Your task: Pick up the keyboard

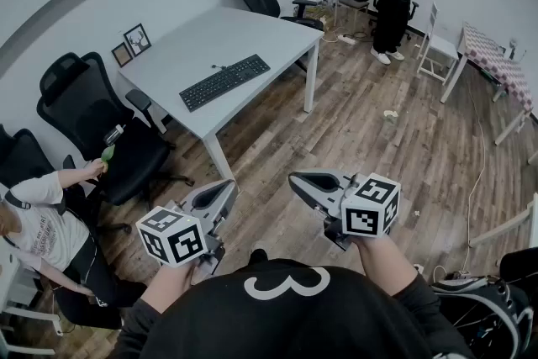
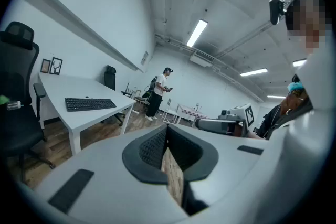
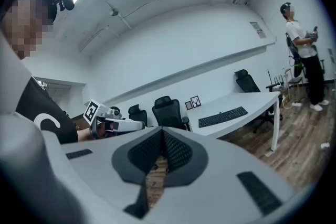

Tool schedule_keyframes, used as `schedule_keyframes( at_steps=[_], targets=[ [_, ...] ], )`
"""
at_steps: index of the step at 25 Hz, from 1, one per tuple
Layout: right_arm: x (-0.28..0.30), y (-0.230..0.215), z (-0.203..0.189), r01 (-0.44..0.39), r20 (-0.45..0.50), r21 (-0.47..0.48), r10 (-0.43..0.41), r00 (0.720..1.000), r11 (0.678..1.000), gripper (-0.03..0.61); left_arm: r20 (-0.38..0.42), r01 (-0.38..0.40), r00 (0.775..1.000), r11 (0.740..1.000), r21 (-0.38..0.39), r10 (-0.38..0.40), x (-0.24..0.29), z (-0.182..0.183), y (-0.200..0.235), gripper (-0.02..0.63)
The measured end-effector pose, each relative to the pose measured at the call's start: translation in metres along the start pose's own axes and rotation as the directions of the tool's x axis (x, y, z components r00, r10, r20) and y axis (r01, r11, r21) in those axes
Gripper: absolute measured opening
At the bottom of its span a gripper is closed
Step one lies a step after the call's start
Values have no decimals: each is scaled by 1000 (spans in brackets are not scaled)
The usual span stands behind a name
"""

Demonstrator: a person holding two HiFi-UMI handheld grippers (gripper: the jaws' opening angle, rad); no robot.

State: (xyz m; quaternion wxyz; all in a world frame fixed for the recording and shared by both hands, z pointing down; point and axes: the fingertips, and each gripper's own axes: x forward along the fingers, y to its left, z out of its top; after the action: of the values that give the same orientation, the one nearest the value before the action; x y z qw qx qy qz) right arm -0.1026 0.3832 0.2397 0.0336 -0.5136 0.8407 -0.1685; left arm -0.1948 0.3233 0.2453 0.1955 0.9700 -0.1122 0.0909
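Head view: person is holding left gripper [image 1: 217,197] and right gripper [image 1: 313,183] roughly level, near torso, prob. because the 1 keyboard [image 1: 224,81] is lying well apart on white table [image 1: 197,34], not yet reached. 3 office chairs [image 1: 84,109], 2 picture frames [image 1: 137,39].
Left gripper view: jaws are pressing together, nothing btwn.
Right gripper view: jaws likewise together, empty; keyboard is sitting far ahead.

Office room: white desk [image 1: 252,34] with keyboard [image 1: 224,81], black swivel chairs [image 1: 88,118], wood-look floor [image 1: 395,147], ceiling strip lights [image 2: 197,32], framed pictures [image 1: 137,39].
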Motion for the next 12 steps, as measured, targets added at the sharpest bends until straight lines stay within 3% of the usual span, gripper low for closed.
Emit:
schedule_keyframes(
  at_steps=[4,12],
  targets=[
    [1,-9,-3,14,0,1,-14,1000,1000,8,-32,22,999,998,51,-20,8,-3,-1,12],
    [6,-31,-11,35,-11,21,-35,999,999,8,-12,40,999,998,-58,-41,25,1,16,12]
  ],
)
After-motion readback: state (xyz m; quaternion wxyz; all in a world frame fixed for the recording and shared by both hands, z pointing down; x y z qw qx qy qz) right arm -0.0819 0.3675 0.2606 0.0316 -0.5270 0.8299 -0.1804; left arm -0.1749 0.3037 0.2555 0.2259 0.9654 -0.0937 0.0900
